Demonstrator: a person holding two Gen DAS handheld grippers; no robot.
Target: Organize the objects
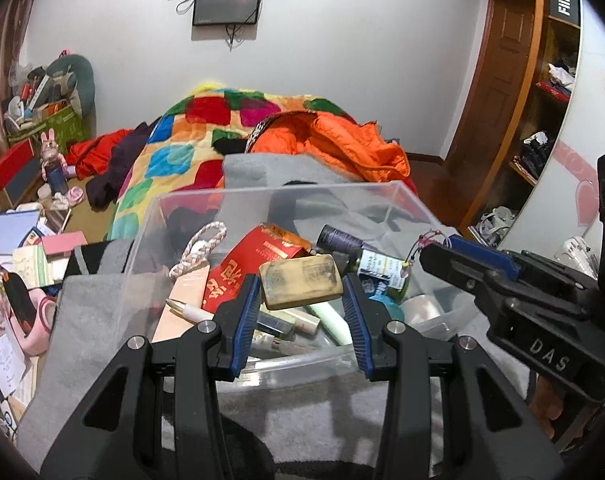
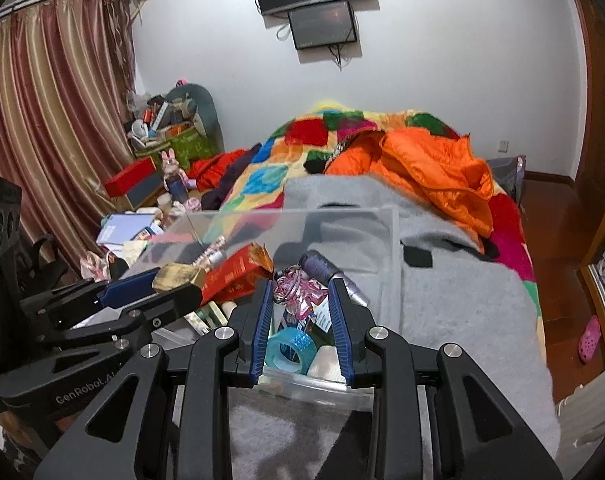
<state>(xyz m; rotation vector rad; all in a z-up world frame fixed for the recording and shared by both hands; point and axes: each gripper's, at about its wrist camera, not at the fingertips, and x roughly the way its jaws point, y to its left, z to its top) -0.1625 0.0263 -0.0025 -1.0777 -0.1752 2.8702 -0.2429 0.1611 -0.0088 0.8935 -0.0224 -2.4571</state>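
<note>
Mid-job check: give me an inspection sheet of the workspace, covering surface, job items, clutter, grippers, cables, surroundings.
Surface: grey blanket on a bed.
Job's things: clear plastic bin holding red box, dark bottle, teal tape roll.
Clutter: books and boxes beside the bed.
Grippers: left gripper shut on gold-tan block; right gripper shut on pink charm; both over the bin.
Cables: loose wires under wall screens.
Surroundings: curtain, wooden door.

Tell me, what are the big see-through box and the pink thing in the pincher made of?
The box looks like clear hard plastic: you see the grey blanket through its glossy walls. The pink charm in the right gripper looks like shiny see-through plastic or glass; I can't tell which.
</note>
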